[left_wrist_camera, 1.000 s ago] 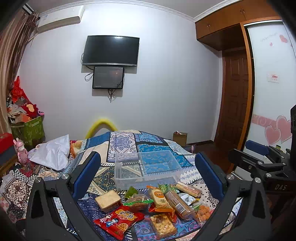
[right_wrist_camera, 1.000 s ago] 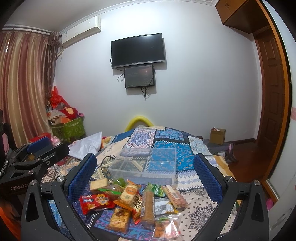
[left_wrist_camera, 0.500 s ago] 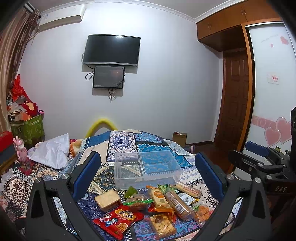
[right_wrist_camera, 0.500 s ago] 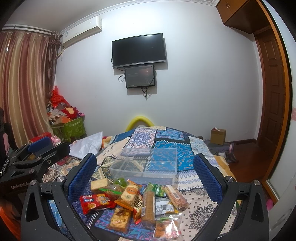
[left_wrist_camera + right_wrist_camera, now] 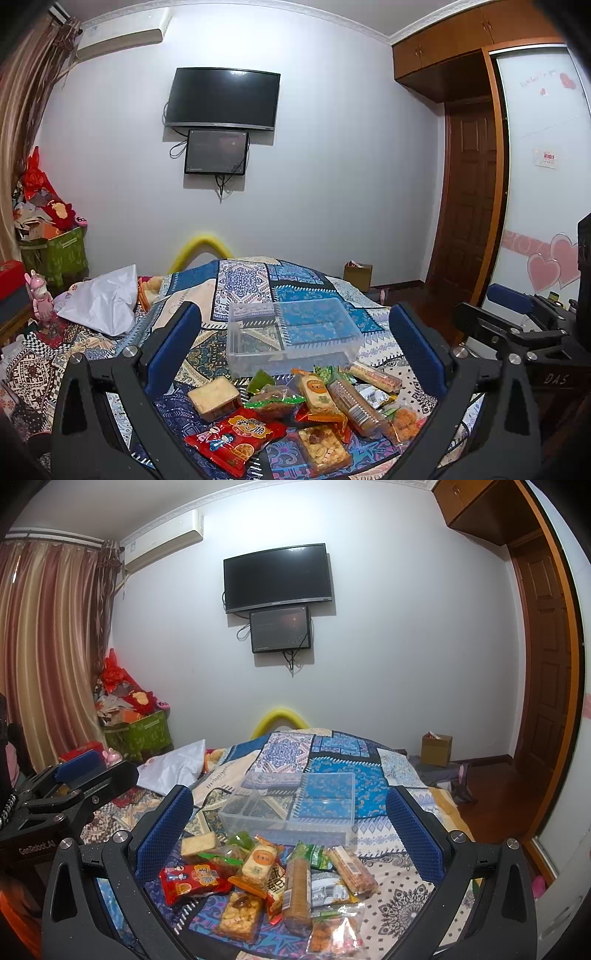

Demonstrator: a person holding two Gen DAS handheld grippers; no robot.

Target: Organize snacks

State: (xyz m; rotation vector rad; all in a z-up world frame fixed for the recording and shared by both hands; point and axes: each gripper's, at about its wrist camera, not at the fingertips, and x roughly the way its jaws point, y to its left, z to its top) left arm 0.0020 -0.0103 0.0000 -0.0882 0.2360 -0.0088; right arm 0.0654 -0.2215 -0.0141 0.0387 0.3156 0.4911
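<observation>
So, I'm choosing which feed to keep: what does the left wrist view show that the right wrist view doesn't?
Only the left wrist view shows the white wardrobe panel with pink hearts and the right gripper. Only the right wrist view shows the striped curtains and the left gripper. Both show the empty clear bin, the snack pile and the wall TV.

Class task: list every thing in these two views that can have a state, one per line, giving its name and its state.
clear plastic box: lidless, empty
left gripper: open, holding nothing
right gripper: open, holding nothing
red snack packet: sealed, lying on the quilt
television: off
wooden door: shut
</observation>
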